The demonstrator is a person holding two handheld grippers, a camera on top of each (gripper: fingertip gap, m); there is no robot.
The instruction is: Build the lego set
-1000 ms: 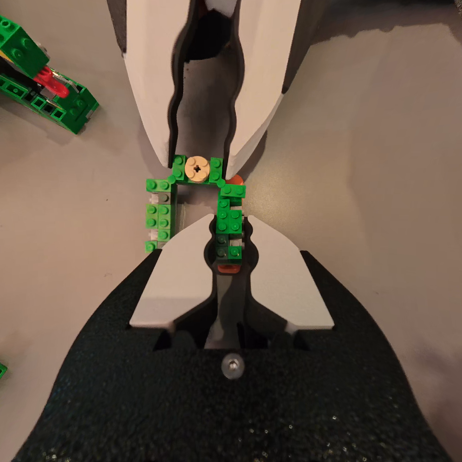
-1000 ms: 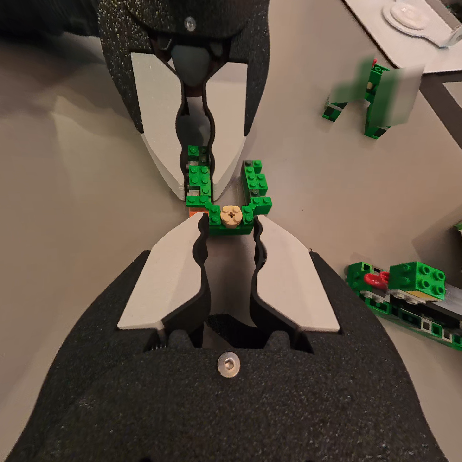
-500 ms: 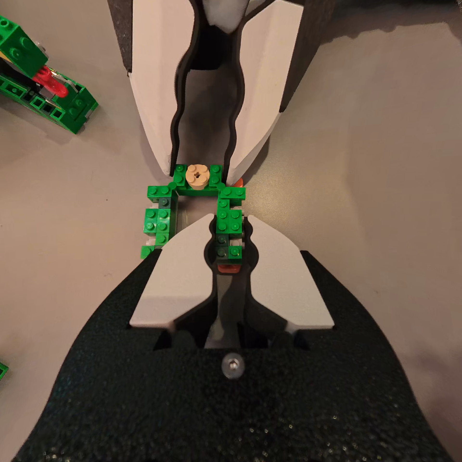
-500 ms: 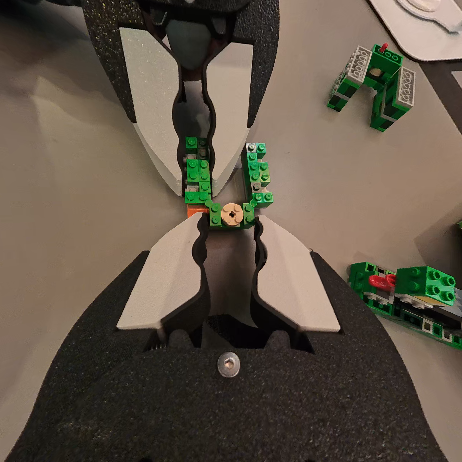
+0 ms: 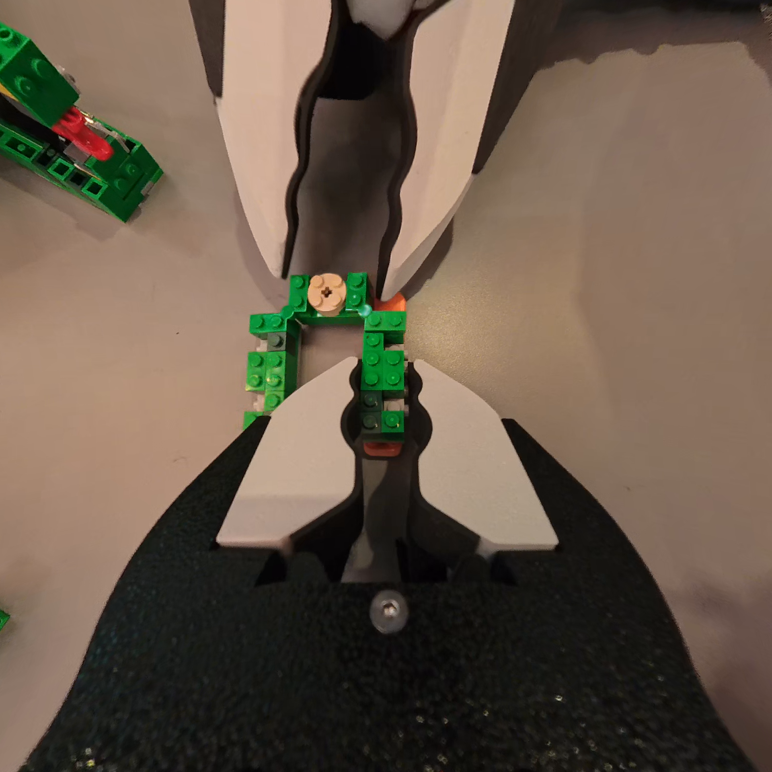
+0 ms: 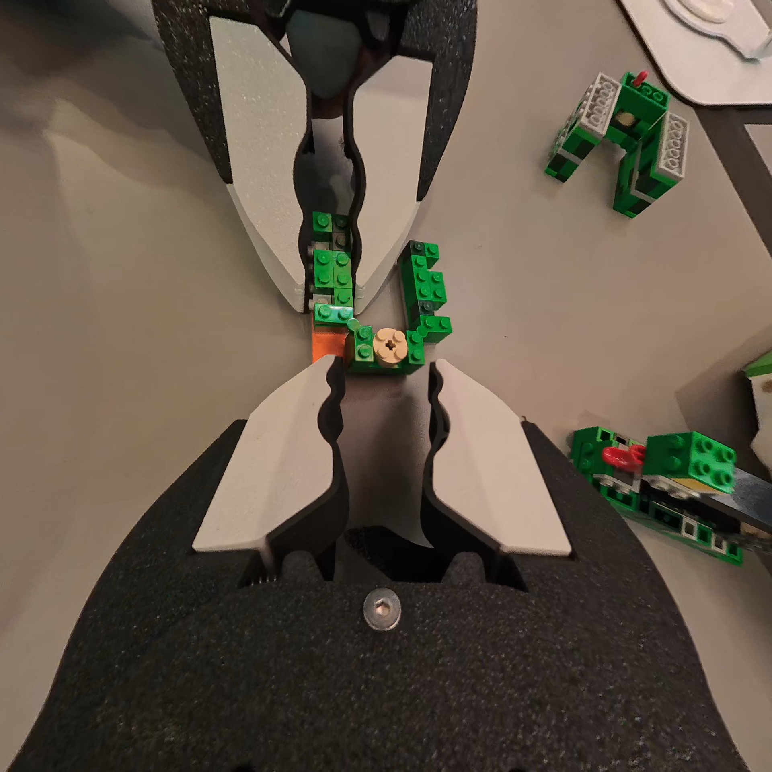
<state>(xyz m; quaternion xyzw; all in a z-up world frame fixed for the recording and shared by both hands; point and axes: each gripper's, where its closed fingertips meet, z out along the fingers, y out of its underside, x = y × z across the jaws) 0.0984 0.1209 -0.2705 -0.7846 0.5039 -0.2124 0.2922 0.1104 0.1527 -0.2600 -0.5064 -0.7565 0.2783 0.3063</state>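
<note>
Tabletop (image 5: 626, 292): L gripper (image 5: 384, 367) hides green arch (image 5: 330, 317) leg's sides.

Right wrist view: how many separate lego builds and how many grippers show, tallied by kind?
Lego builds: 3 (green U-shaped build with a tan round stud, green-and-grey arch build, long green build with a red piece)
Grippers: 2 (left gripper, right gripper)
Total: 5
Not counted: the cut-off green-and-white thing at the right edge, too little in view to tell its kind.
</note>
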